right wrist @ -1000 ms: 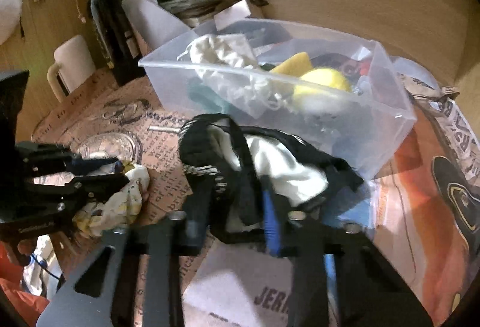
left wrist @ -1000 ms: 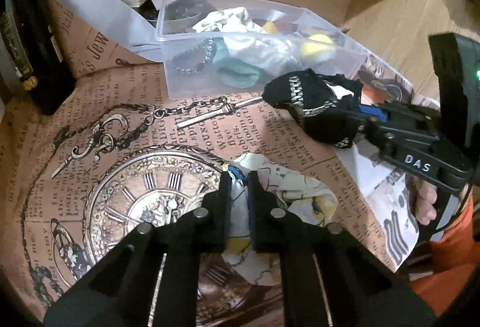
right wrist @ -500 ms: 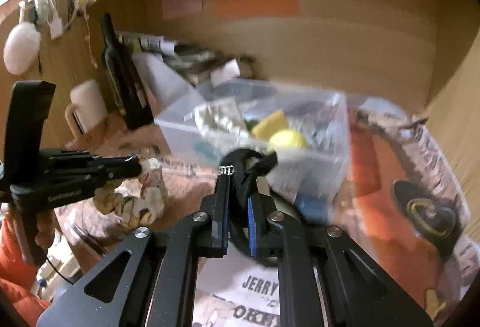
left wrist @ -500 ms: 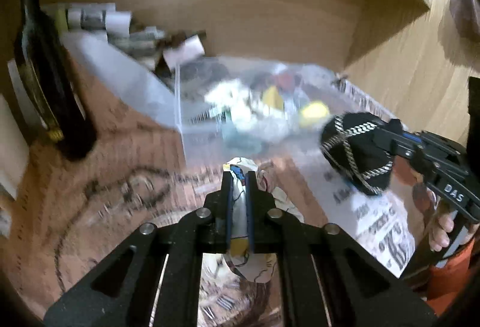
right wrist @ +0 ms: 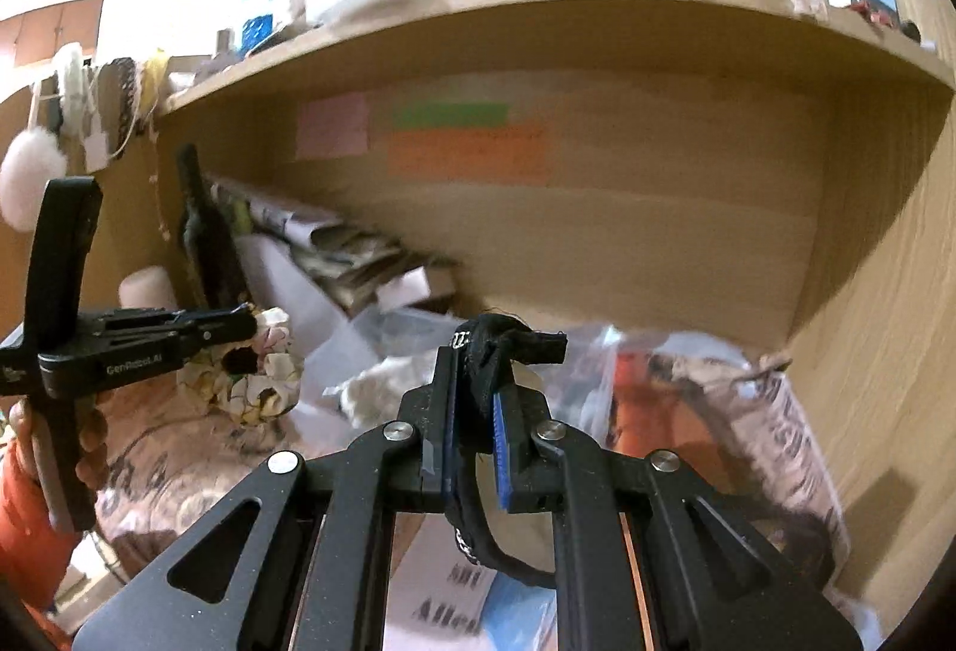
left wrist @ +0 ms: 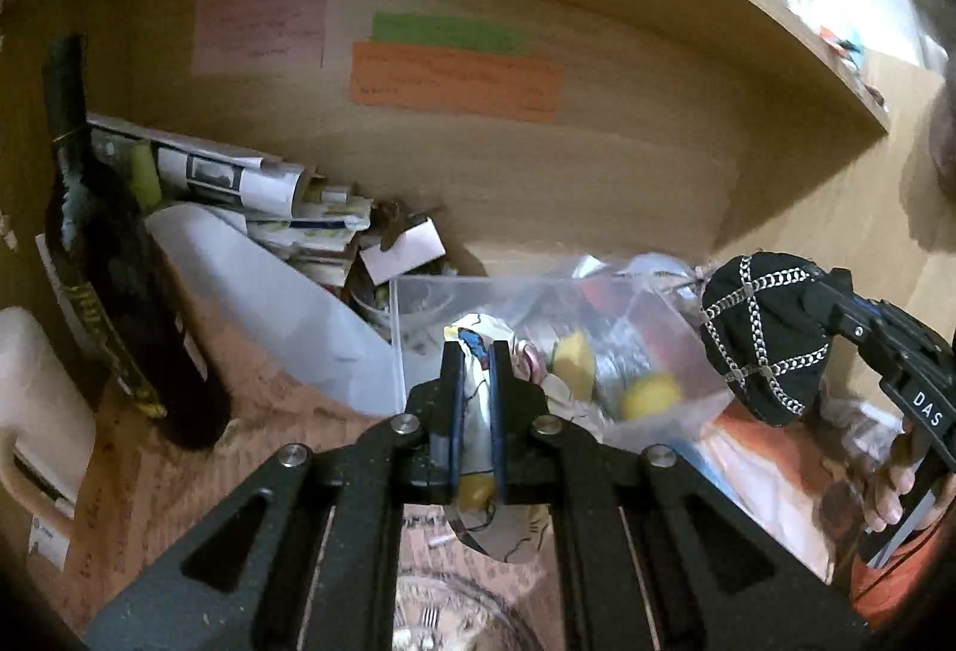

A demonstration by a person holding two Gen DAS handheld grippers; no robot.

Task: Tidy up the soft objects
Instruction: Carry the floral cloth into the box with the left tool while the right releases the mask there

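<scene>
Your left gripper [left wrist: 472, 382] is clamped on the floral cloth [left wrist: 478, 412], held off the table just in front of the clear bin [left wrist: 397, 334]; carry it over the near wall before you let go, so it drops among the items inside and doesn't snag the rim. Your right gripper [right wrist: 475, 412] is pinched on the black chained pouch [left wrist: 762, 340], raised beside the bin's right end. Drop one at a time, and keep clear of the bottle [left wrist: 101, 262] on the left.
</scene>
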